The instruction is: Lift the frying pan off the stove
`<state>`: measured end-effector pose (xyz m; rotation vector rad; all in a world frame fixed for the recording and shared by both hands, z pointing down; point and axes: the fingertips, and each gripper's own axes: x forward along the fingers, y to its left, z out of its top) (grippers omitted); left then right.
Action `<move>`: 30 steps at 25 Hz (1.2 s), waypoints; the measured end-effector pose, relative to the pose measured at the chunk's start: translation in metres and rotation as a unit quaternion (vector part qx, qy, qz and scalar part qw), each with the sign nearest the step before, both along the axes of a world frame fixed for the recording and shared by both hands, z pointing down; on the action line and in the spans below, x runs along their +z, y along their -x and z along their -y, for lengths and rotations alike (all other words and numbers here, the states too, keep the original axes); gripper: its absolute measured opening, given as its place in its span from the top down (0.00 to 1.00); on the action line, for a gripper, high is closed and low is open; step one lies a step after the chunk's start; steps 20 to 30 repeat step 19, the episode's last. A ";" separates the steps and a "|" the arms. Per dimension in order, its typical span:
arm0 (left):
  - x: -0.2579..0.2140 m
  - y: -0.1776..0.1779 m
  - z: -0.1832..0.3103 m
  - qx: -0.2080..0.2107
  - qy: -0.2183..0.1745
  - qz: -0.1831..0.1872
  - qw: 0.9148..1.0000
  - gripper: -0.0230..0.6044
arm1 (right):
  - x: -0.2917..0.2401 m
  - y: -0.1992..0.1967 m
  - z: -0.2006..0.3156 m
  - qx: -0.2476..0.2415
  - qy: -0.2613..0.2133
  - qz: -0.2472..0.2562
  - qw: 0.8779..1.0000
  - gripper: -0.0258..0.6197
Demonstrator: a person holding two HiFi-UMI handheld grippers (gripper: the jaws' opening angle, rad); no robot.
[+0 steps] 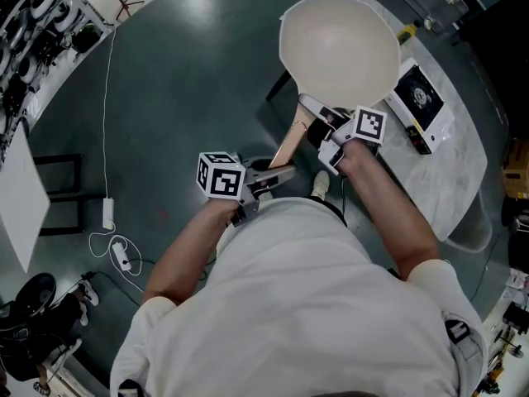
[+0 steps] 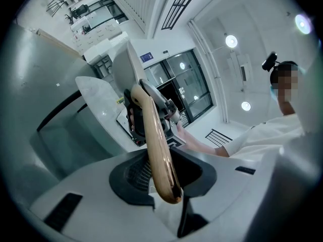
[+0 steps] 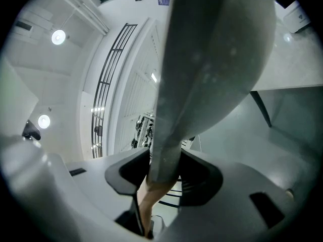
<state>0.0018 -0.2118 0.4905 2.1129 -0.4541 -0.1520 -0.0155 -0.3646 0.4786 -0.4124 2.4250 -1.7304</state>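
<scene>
Shirt point(image 1: 314, 304) fills the foreground; beyond it, left tool point(image 2: 161, 180) pinches the handle point(image 1: 289, 143) end, right tool point(image 3: 164, 175) its neck. Raised, the pan point(image 1: 339, 48) hangs clear of the stove point(image 1: 420, 98) on the desk point(image 1: 463, 188): lifting looks done.

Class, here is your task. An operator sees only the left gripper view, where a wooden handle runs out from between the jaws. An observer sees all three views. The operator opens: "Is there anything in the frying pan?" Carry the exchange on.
Observer: No. The head view looks down into the frying pan, and its cream inside is bare.
Operator: Where is the stove?
Observer: The stove lies on the table to the right of the pan, and the part of its top that shows is bare.
Operator: Where does the right gripper hold?
Observer: The right gripper view shows the right gripper closed on the grey neck of the handle, close to the pan's body.
</scene>
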 end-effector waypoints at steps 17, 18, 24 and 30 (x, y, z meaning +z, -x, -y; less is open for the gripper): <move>0.000 -0.001 -0.001 0.024 -0.005 -0.004 1.000 0.78 | -0.001 -0.006 0.000 0.017 -0.005 0.000 1.000 0.68; 0.000 -0.001 -0.001 0.025 -0.005 -0.004 1.000 0.78 | -0.001 -0.006 0.000 0.016 -0.005 -0.001 1.000 0.68; 0.000 -0.001 -0.001 0.026 -0.005 -0.004 1.000 0.78 | -0.001 -0.006 0.000 0.016 -0.005 -0.001 1.000 0.68; 0.000 -0.001 -0.001 0.026 -0.005 -0.004 1.000 0.78 | -0.001 -0.006 0.000 0.016 -0.005 -0.001 1.000 0.68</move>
